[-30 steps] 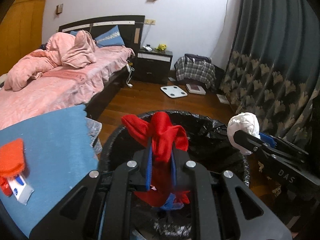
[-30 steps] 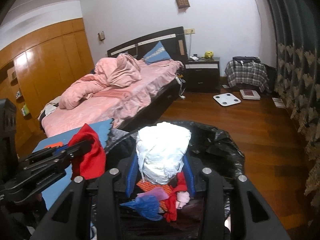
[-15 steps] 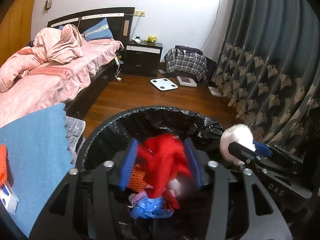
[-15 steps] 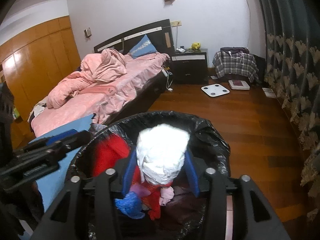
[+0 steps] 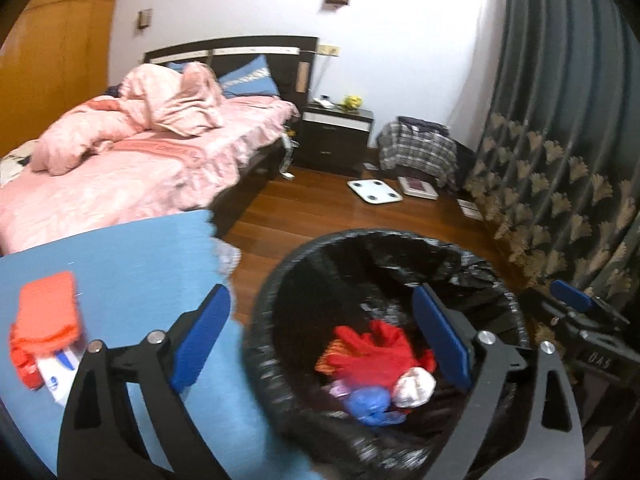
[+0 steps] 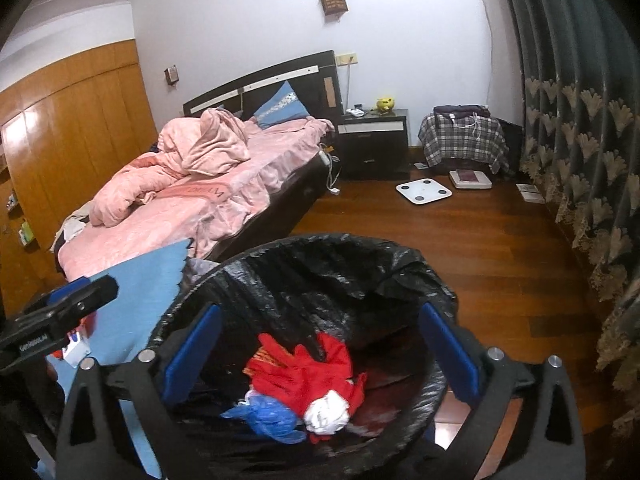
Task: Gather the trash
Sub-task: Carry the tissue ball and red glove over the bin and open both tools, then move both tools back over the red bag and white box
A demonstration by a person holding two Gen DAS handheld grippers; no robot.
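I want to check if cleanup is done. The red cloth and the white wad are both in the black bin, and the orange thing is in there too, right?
Not quite. The red cloth and white wad lie in the black bin, but the orange thing is outside it, on the blue surface, as the left wrist view shows.

A home bedroom: unmade bed (image 6: 192,196), nightstand (image 6: 374,144), curtains (image 6: 580,120).
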